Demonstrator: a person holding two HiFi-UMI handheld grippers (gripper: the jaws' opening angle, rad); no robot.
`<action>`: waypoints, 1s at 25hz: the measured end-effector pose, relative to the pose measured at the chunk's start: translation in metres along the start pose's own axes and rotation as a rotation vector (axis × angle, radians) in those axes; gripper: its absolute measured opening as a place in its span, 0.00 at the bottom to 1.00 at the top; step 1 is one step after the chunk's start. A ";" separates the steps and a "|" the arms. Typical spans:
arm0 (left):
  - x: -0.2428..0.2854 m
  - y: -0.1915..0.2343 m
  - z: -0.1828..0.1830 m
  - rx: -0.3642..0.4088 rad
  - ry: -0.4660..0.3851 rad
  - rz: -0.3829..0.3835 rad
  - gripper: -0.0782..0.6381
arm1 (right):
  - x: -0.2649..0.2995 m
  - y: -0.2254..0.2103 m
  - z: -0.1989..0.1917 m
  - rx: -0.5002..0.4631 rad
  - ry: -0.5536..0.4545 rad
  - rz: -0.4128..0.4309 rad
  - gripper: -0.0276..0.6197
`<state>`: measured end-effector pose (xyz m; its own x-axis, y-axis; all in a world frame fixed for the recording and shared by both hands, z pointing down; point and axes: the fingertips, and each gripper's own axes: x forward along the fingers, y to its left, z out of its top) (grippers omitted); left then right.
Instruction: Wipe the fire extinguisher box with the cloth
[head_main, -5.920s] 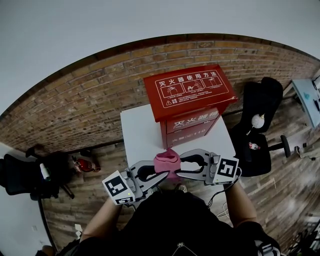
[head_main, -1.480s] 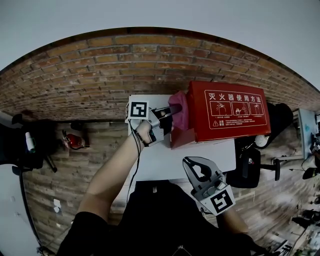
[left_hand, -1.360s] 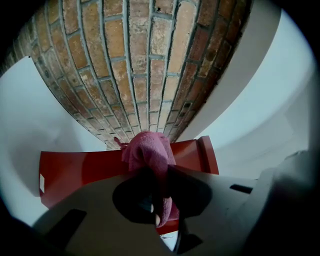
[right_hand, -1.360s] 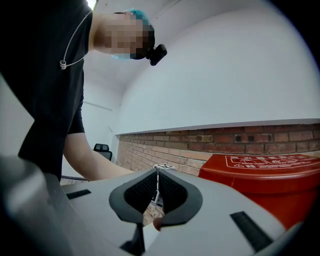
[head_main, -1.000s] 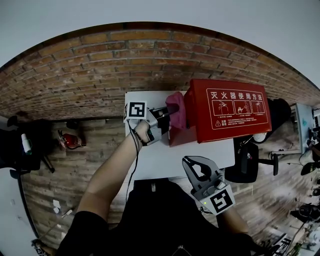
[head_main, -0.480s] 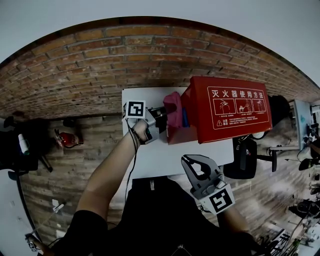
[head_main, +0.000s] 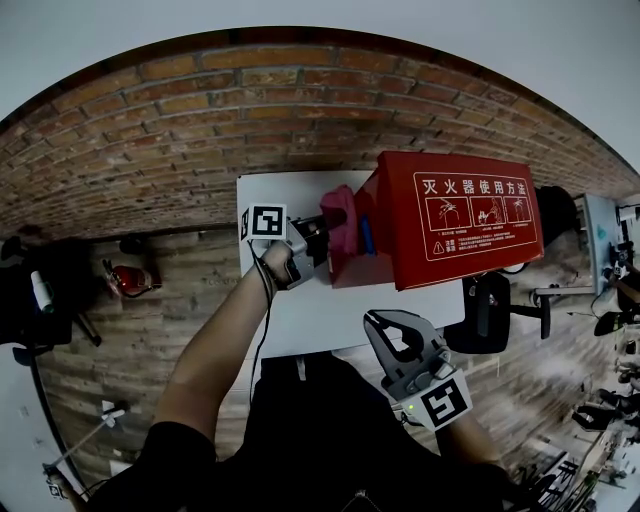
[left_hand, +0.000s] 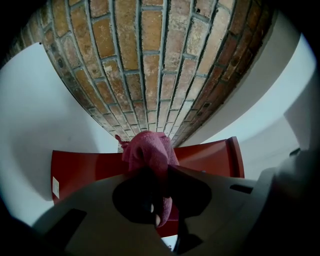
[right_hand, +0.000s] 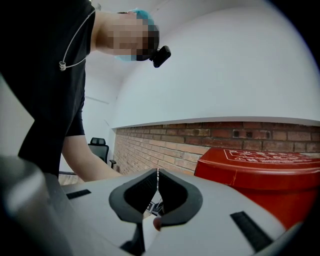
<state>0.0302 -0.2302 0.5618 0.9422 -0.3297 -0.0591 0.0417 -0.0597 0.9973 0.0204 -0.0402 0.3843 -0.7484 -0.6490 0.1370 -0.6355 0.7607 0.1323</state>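
The red fire extinguisher box (head_main: 455, 215) stands on a white table (head_main: 300, 315) in front of a brick wall (head_main: 250, 110). On its lid, white Chinese characters read 灭火器使用方法. Under them is a row of three small drawings, and beside these some lines of white print too small to read.

The left gripper (head_main: 328, 226) is at the left side of the box, just below the edge of the lid. Its jaws are closed on a pink cloth (head_main: 342, 220), and in the head view the cloth appears pressed against the red side wall. In the left gripper view the cloth (left_hand: 150, 152) bulges out in front of the left gripper (left_hand: 155, 172), with the box (left_hand: 210, 157) just behind it. A small white label (left_hand: 55, 187) sits on the box there, but its print cannot be read.

The right gripper (head_main: 375, 325) hangs over the near edge of the table, apart from the box. In the right gripper view the right gripper (right_hand: 157, 175) has its jaws together with nothing between them. The box (right_hand: 260, 175) shows at the right, with white print on the lid that is not readable from this angle.
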 end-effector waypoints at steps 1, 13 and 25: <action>0.000 0.002 0.000 0.002 -0.001 0.001 0.22 | 0.000 -0.001 0.000 0.005 -0.002 -0.003 0.08; -0.003 0.040 -0.004 0.001 -0.017 0.045 0.22 | 0.000 -0.001 -0.002 0.009 0.010 -0.009 0.08; -0.006 0.085 -0.010 0.044 -0.003 0.148 0.22 | -0.006 -0.007 -0.010 0.013 0.024 -0.024 0.08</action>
<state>0.0319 -0.2237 0.6473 0.9359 -0.3410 0.0882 -0.1124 -0.0518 0.9923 0.0317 -0.0419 0.3918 -0.7283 -0.6669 0.1576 -0.6557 0.7450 0.1228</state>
